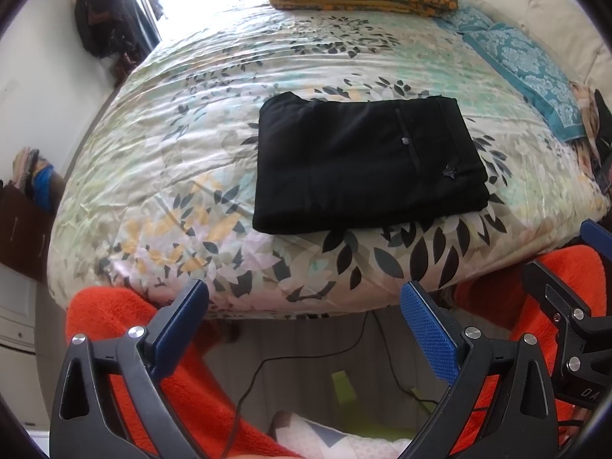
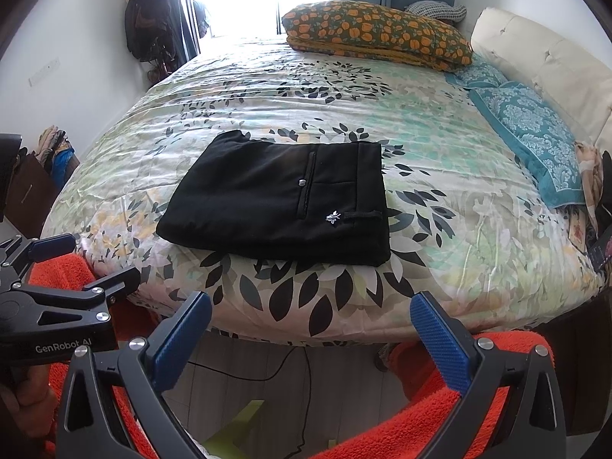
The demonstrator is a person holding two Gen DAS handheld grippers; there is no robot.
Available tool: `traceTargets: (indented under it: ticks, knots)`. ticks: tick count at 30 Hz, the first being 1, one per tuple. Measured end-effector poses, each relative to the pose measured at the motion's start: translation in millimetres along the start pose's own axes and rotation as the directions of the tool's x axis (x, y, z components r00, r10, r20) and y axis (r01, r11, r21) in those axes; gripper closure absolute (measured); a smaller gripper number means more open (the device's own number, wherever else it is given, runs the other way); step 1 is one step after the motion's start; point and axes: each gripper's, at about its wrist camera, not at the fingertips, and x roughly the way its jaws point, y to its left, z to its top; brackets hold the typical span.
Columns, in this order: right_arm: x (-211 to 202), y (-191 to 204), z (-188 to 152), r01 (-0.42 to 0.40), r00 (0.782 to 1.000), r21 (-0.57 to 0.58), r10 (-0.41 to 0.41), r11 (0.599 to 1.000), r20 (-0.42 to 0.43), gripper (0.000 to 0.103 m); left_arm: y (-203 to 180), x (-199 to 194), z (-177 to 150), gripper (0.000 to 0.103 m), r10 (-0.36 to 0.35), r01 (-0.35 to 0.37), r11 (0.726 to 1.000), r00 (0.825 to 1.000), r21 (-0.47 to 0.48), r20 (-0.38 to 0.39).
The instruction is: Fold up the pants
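Black pants (image 1: 363, 164) lie folded into a flat rectangle near the front edge of the bed, back pocket and small white logo facing up; they also show in the right wrist view (image 2: 283, 199). My left gripper (image 1: 306, 306) is open and empty, held off the bed's front edge, apart from the pants. My right gripper (image 2: 311, 317) is open and empty, also short of the bed edge. The right gripper shows at the right edge of the left wrist view (image 1: 566, 283), and the left gripper at the left edge of the right wrist view (image 2: 76, 267).
The bed has a leaf-print cover (image 2: 440, 160). A stack of orange floral pillows (image 2: 378, 34) and teal pillows (image 2: 531, 130) lie at the far right by a cream headboard (image 2: 543, 57). Orange fabric (image 1: 566, 283) and a black cable on the floor (image 1: 306, 359) are below.
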Motion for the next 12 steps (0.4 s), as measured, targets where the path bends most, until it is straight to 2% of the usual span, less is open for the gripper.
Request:
traceTargets:
  ticks: [6,12]
  knots:
    - [0,-1,0,0.001,1.0,-0.001,-0.001,1.0,0.0,0.0,-1,2,0,0.002,0.009,-0.009,1.0,1.0,0.008,0.0]
    - [0,-1,0,0.001,1.0,0.002,-0.001,1.0,0.001,0.0,-5,-9,-1,0.002,0.022,-0.025,0.999,0.998,0.037,0.062]
